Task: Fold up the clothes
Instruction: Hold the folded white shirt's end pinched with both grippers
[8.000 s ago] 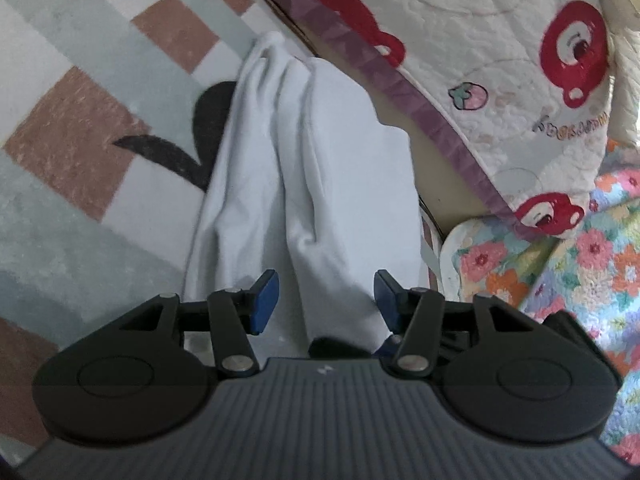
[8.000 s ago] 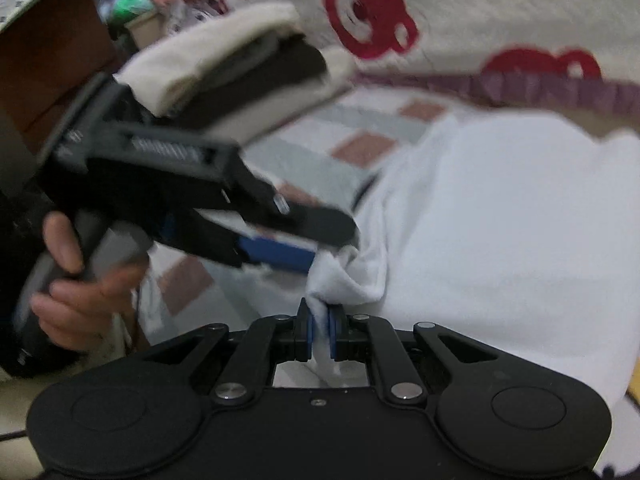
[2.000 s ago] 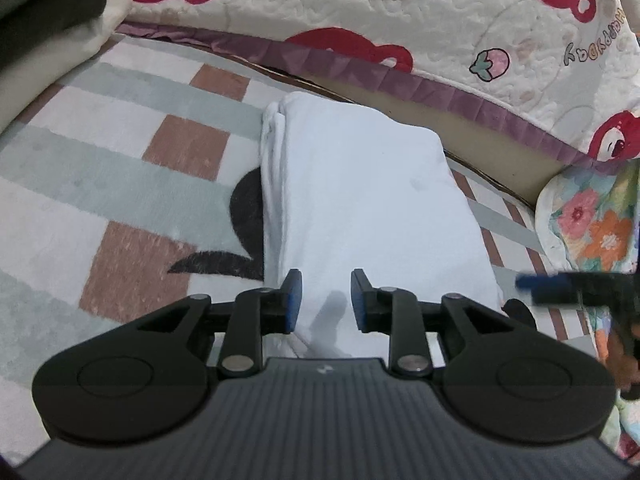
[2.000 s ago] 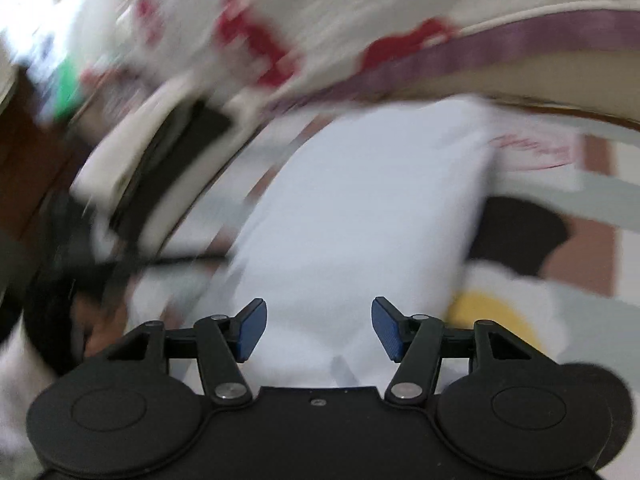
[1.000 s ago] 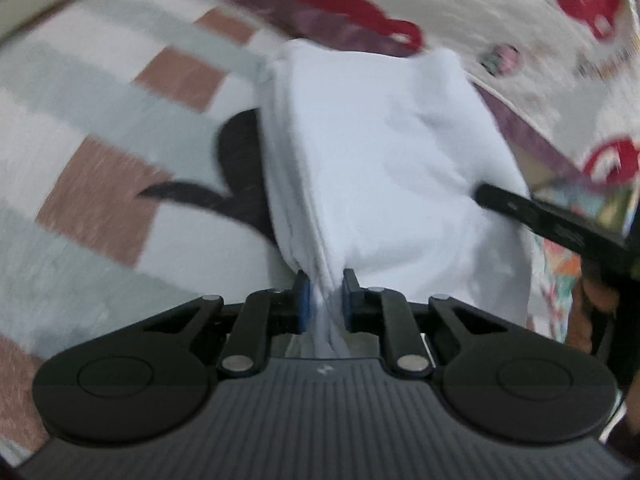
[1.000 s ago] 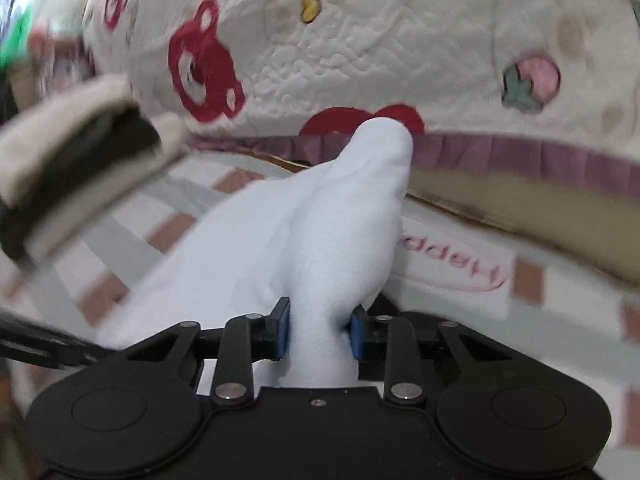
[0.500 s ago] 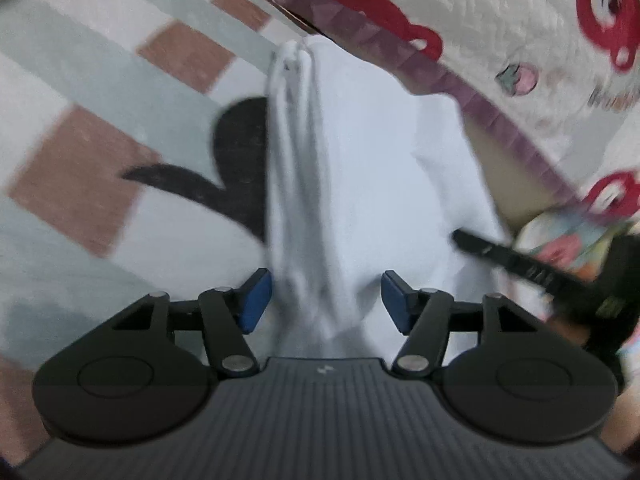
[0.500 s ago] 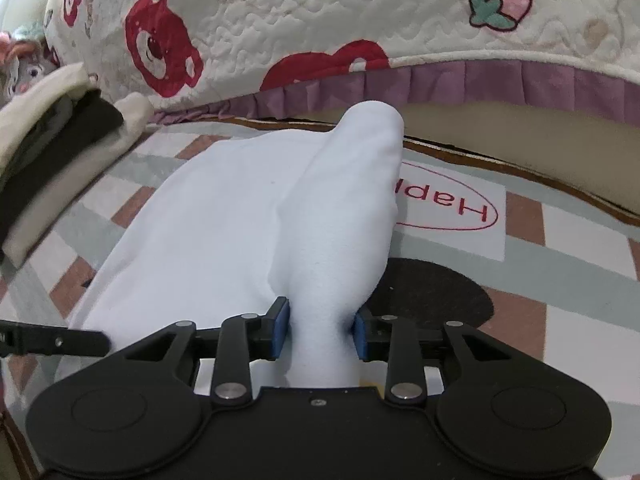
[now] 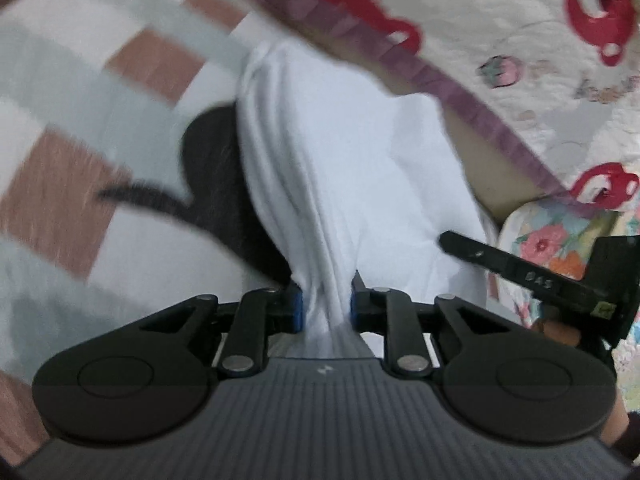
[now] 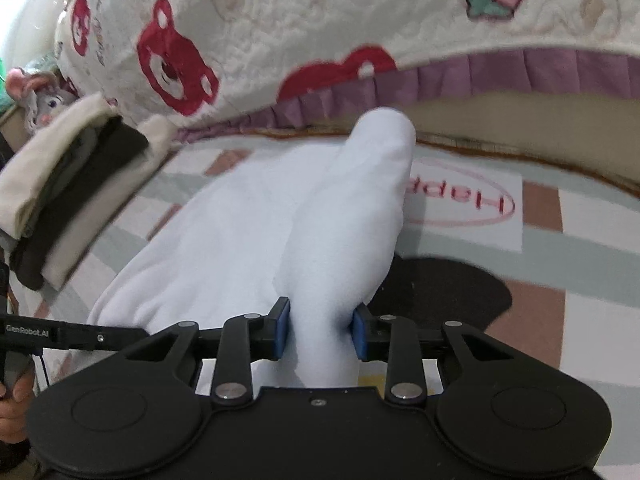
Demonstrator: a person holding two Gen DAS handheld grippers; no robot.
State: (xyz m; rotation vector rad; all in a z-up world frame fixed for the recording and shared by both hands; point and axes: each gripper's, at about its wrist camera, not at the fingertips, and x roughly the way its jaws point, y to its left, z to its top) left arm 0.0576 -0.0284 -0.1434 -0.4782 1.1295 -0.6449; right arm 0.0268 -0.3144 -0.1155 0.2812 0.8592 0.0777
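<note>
A folded white garment (image 9: pixel 352 168) lies on a patterned rug beside a bed. My left gripper (image 9: pixel 325 312) is shut on the bunched near corner of the garment. My right gripper (image 10: pixel 321 334) is shut on a thick fold of the same garment (image 10: pixel 256 232), which rises as a ridge ahead of it. The right gripper's finger also shows at the right of the left wrist view (image 9: pixel 520 270), and the left gripper's finger at the left edge of the right wrist view (image 10: pixel 72 336).
A quilted bedspread with red bears (image 10: pixel 360 20) hangs over the bed edge behind the garment. A stack of folded beige and dark clothes (image 10: pixel 68 184) lies at the left. A floral fabric (image 9: pixel 560 240) lies at the right. The rug (image 10: pixel 560 240) extends around.
My left gripper was open around the garment half a second ago and has closed on its near corner. My right gripper keeps its hold on the fold.
</note>
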